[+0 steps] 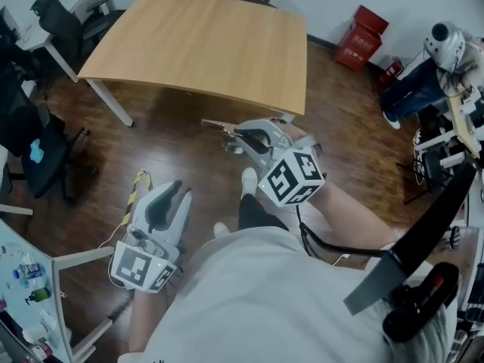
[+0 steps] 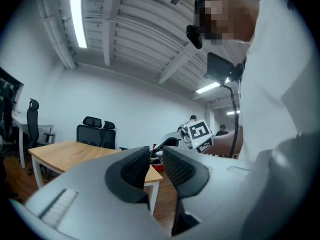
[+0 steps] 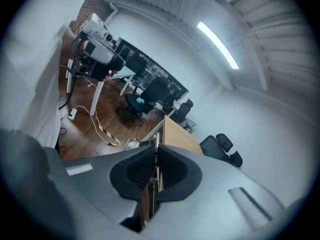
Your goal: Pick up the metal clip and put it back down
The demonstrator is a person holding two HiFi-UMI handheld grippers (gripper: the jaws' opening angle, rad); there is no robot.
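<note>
A thin metal clip (image 1: 217, 125) sticks out to the left from my right gripper (image 1: 236, 133), which is shut on it in the air just in front of the wooden table (image 1: 204, 44). In the right gripper view the clip (image 3: 155, 140) shows as a narrow metal strip pinched edge-on between the two dark pads of the right gripper (image 3: 156, 149). My left gripper (image 1: 180, 193) hangs lower left, over the floor, apart from the clip. In its own view the left gripper (image 2: 156, 156) has a narrow gap between the ribbed pads, with nothing in it.
The table top is bare. Black office chairs (image 1: 45, 157) stand at the left and behind the table. A red box (image 1: 361, 36) sits on the floor at the back right. A yellow-black cable (image 1: 136, 187) lies on the wooden floor near the left gripper.
</note>
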